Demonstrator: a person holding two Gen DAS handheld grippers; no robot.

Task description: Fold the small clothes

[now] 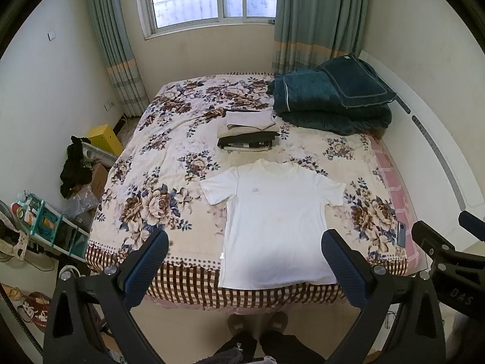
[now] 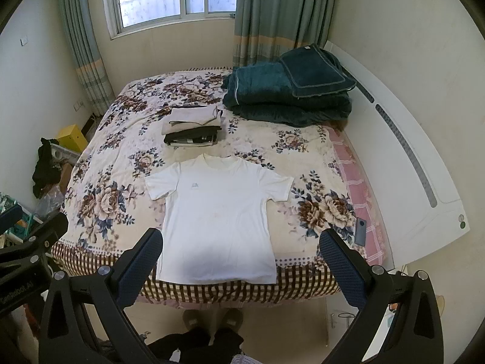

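A white T-shirt (image 1: 274, 215) lies spread flat, front up, on the flowered bedspread (image 1: 151, 200), its hem at the near bed edge; it also shows in the right wrist view (image 2: 216, 212). A stack of folded clothes (image 1: 248, 132) sits behind its collar, seen too in the right wrist view (image 2: 194, 129). My left gripper (image 1: 245, 248) is open and empty, held above the near edge of the bed over the shirt's hem. My right gripper (image 2: 241, 245) is open and empty at the same height, its fingers astride the shirt's lower right part.
Folded dark teal bedding (image 1: 330, 100) lies at the far right of the bed. A phone (image 2: 360, 235) lies on the pink sheet at the right edge. Boxes, a shelf rack (image 1: 51, 227) and clutter stand on the floor at left. The person's slippers (image 1: 257, 323) show below.
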